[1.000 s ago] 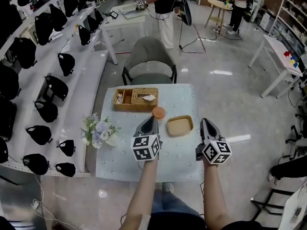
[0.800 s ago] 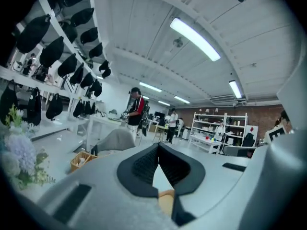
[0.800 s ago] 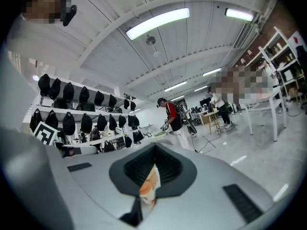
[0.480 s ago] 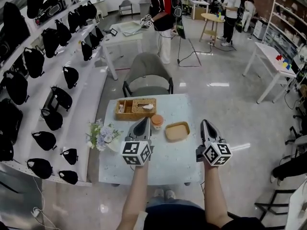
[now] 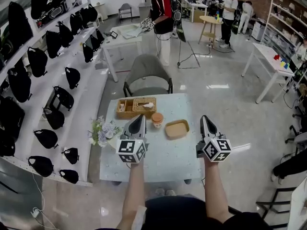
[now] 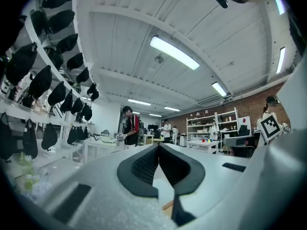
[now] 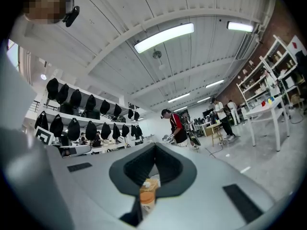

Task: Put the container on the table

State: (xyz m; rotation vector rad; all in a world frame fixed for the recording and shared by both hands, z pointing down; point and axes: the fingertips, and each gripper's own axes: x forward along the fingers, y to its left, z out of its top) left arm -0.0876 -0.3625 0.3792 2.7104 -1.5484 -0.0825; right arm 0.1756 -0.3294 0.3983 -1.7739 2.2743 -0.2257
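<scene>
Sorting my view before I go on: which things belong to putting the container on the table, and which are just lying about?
Job: table, lidded cup, tan tray (either could be the container; both already sit on the table), left tongs, right tongs, both shut and empty.
Lying about: wicker basket, flowers, chair.

We hold our left claw (image 5: pixel 138 120) and right claw (image 5: pixel 205 121) out ahead, side by side, well apart, both pointing about level, each with its jaws pressed together.

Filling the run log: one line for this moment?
left gripper: jaws shut, empty | right gripper: jaws shut, empty | orange-lidded container: on table, untouched
</scene>
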